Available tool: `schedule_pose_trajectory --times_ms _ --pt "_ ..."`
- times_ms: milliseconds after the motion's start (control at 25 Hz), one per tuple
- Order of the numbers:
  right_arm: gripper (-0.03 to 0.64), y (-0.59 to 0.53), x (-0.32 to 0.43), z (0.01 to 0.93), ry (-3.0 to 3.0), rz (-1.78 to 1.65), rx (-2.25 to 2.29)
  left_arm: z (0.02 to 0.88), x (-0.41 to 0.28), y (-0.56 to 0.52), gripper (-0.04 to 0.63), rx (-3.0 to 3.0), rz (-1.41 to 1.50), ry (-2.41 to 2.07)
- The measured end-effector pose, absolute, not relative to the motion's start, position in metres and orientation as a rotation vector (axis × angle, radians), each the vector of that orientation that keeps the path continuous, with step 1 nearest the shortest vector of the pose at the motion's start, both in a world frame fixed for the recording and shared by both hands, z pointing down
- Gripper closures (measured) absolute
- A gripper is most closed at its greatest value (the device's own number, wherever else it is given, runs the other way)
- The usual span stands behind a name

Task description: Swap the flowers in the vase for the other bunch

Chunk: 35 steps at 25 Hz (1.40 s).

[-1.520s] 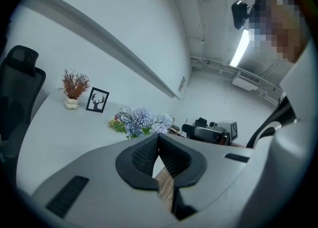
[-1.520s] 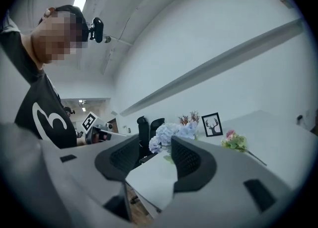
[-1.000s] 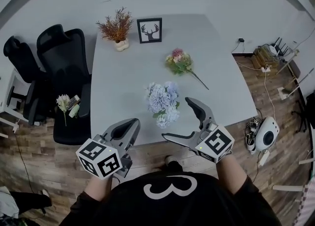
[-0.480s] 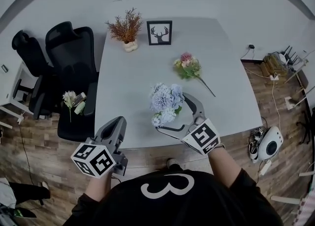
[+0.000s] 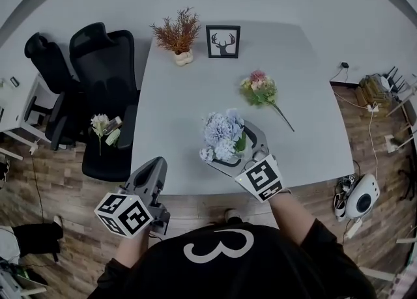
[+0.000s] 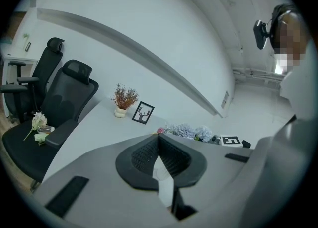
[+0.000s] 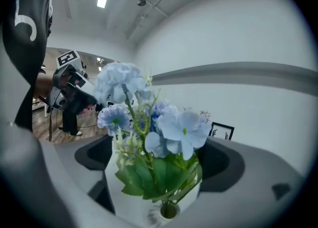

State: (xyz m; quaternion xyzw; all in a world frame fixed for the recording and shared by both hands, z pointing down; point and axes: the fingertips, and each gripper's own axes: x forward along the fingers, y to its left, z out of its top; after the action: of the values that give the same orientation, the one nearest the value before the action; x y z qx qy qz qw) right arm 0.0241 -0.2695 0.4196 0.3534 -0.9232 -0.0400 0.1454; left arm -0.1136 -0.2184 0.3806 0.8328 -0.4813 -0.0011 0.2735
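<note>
Grey table (image 5: pixel 176 96), wood floor (image 5: pixel 52 187), black chairs (image 5: pixel 98 76) left. Right gripper (image 5: pixel 229 144) gaping round blue flowers (image 5: pixel 220 133); left gripper (image 5: pixel 155 163) pinched together, empty; pink bunch (image 5: pixel 258 87) apart

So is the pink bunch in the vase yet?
No, the pink bunch lies on the table; the vase holds blue flowers.

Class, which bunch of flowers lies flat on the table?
The pink bunch, lying on its side on the table; the blue bunch stands upright in its vase.

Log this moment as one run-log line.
left claw: shut, empty | right claw: open, around blue flowers in vase | pink bunch: lying on table, untouched
</note>
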Motion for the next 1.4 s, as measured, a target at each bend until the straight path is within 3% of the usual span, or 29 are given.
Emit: schedule_pose_trajectory --times_ms 80,160,480,760,1400 --pt "0.154 -0.274 0.027 0.417 -2.653 -0.120 1.064 0.380 -0.118 -0.217 0.586 2.233 -0.004 -1.310" --pt "0.288 -0.279 0.031 0.412 -2.660 -0.106 1.107 0.379 -0.122 -0.216 0.586 2.228 -0.004 -1.323" --pt "0.461 -0.283 0.040 0.409 -2.662 -0.076 1.139 0.381 -0.127 -0.214 0.586 2.213 -0.009 -1.329" --pt "0.515 -0.274 0.045 0.407 -2.661 -0.059 1.150 0.383 -0.120 -0.214 0.586 2.220 -0.017 -1.305" --pt "0.551 -0.275 0.065 0.395 -2.662 -0.036 1.234 0.376 -0.107 -0.208 0.586 2.262 0.008 -1.268"
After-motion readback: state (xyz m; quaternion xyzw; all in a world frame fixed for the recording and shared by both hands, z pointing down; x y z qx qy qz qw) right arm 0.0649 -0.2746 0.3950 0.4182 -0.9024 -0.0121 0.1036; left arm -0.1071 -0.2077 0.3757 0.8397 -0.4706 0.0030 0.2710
